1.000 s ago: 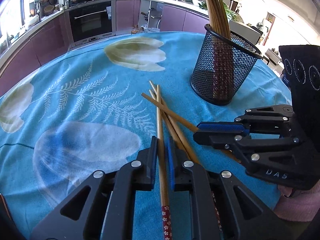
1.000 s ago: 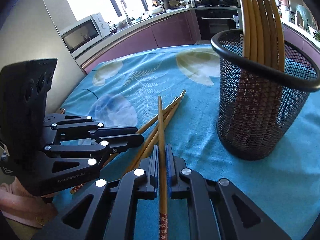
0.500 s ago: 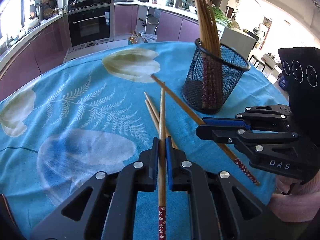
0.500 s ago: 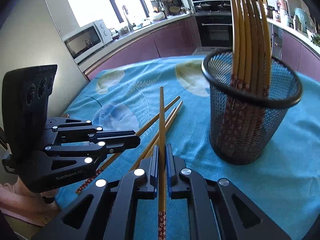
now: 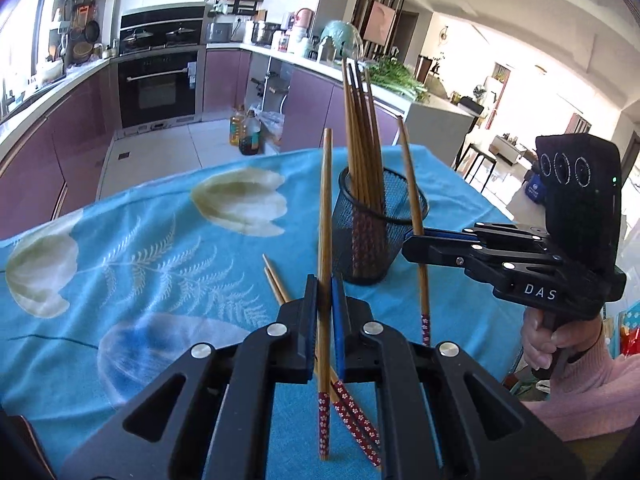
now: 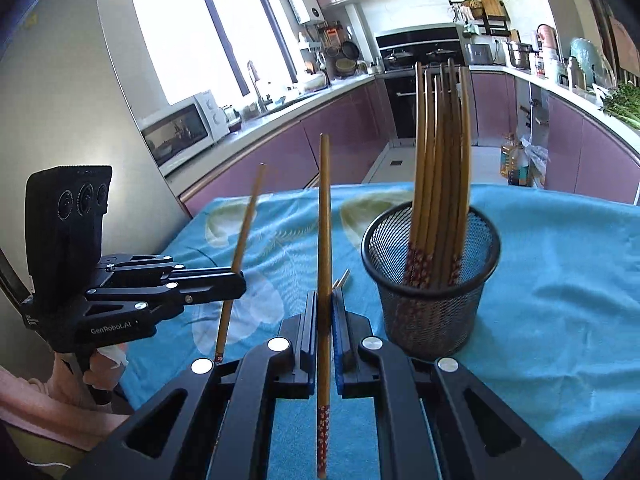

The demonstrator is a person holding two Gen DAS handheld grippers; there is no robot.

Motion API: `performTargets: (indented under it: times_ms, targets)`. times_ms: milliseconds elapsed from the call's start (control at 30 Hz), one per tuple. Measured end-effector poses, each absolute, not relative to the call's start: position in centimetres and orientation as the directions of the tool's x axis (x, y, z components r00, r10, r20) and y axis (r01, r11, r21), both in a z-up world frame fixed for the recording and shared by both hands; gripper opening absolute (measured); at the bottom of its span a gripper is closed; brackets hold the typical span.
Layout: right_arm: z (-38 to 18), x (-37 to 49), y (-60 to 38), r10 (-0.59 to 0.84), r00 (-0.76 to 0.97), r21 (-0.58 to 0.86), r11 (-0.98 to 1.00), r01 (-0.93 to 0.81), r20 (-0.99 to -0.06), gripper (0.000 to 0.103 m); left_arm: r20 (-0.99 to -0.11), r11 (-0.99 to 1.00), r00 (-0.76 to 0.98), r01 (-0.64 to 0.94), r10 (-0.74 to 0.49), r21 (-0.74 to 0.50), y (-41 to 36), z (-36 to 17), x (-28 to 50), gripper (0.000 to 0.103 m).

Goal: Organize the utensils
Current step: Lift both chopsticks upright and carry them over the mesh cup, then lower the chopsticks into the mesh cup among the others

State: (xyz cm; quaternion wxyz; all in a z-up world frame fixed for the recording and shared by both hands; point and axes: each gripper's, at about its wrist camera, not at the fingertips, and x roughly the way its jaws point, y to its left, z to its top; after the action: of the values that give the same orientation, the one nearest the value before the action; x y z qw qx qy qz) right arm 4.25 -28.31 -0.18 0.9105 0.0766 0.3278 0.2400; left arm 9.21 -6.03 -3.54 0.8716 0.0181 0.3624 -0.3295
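Note:
My left gripper [image 5: 324, 284] is shut on a wooden chopstick [image 5: 325, 216] with a red flowered end, held upright above the table. My right gripper [image 6: 324, 300] is shut on another chopstick [image 6: 324, 216], also upright. Each shows in the other view: the right gripper [image 5: 412, 240] with its chopstick [image 5: 414, 216], the left gripper [image 6: 236, 280] with its chopstick [image 6: 244, 232]. A black mesh holder [image 5: 380, 216], also in the right wrist view [image 6: 430, 276], stands on the table with several chopsticks in it. Two loose chopsticks [image 5: 276, 284] lie on the cloth below my left gripper.
The round table has a blue cloth [image 5: 140, 240] with white tulips and ferns. Behind it are purple kitchen cabinets, an oven [image 5: 158, 84], oil bottles on the floor [image 5: 244, 132] and a microwave [image 6: 180, 132].
Both grippers have lifted and tilted their chopsticks from lying low along the table to standing upright. The holder now sits farther from both cameras.

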Motion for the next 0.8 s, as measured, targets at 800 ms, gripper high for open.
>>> performTargets:
  times_ms: [800]
  targets:
    - [4.7,4.7,-31.0,0.437,0.772,0.205,0.899,-0.386,-0.461,0.006,-0.497,0.723,0.553,0.640,-0.668,-0.259,-6.7,3.0,10.2,0.008]
